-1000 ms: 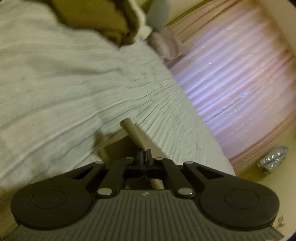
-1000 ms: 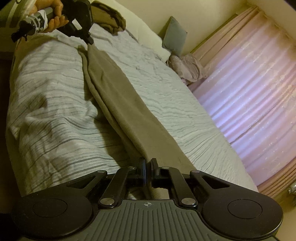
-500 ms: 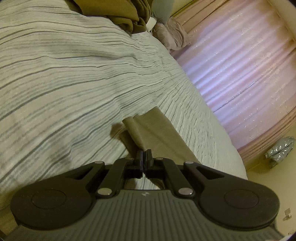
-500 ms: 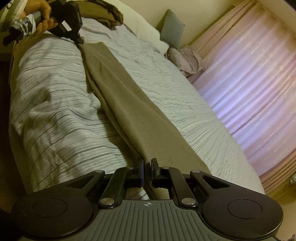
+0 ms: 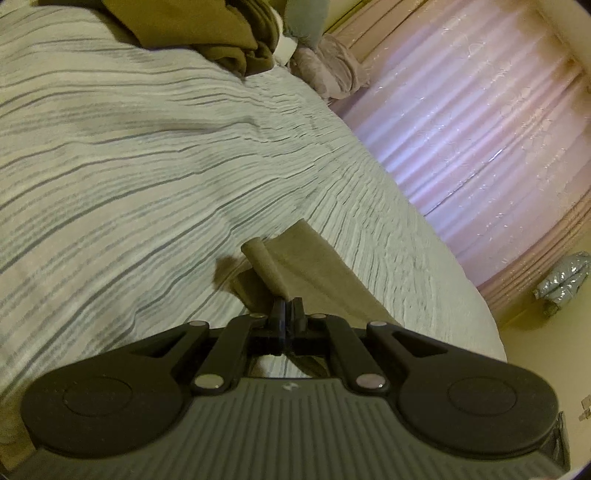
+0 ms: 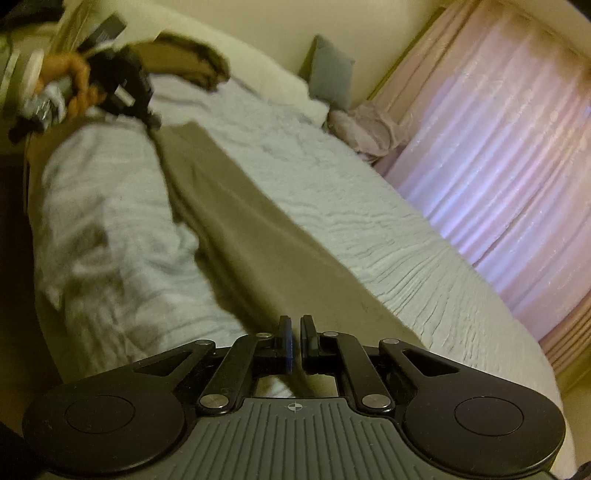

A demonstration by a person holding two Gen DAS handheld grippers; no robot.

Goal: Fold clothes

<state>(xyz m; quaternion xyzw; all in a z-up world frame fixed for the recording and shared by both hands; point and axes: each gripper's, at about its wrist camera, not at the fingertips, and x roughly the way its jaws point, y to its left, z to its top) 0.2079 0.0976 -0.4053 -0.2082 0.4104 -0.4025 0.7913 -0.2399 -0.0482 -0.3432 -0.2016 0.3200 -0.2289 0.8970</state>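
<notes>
A long tan-brown garment lies stretched along the striped bed. My right gripper is shut on its near end. My left gripper is shut on the far end, where a rolled edge of the garment sticks out past the fingers. In the right wrist view the left gripper shows at the far end of the garment, held by a hand.
A pile of dark olive clothes lies at the head of the bed, also seen in the right wrist view. A grey pillow and a mauve cloth heap lie near pink curtains.
Both grippers have kept their hold on the garment. The garment has shifted sideways across the bed toward the curtain side and lies flatter. The right view is blurred by motion.
</notes>
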